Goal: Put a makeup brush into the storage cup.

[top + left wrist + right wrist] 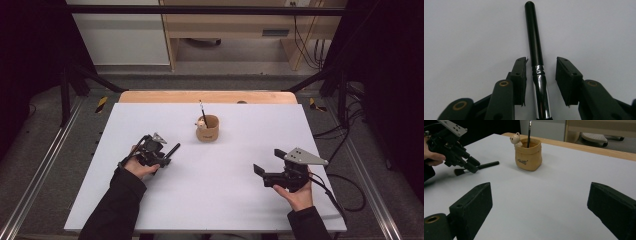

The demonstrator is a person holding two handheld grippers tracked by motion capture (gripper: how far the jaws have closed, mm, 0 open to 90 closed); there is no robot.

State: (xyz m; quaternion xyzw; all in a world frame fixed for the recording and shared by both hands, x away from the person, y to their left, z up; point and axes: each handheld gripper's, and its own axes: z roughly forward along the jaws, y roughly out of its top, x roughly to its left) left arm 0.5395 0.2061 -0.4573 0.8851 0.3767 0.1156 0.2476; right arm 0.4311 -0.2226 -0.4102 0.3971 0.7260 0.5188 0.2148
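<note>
A black-handled makeup brush [172, 149] [535, 47] [487, 165] with a silver ferrule lies flat on the white table [225, 200] at the left. My left gripper [167, 156] [541, 62] [471, 166] is lowered over it. Its jaws straddle the ferrule with a small gap on each side, so the pads do not press on it. At the right, my right gripper [268, 161] [540, 195] is held wide open with nothing between its jaws, pointing toward a tan cup [208, 131] [527, 157].
The tan cup stands at mid-table, with a small bear figure [515, 138] on its rim and a thin brush [202, 111] [530, 132] upright inside. A wooden table edge [207, 96] runs along the back. Cables trail on the floor at the right.
</note>
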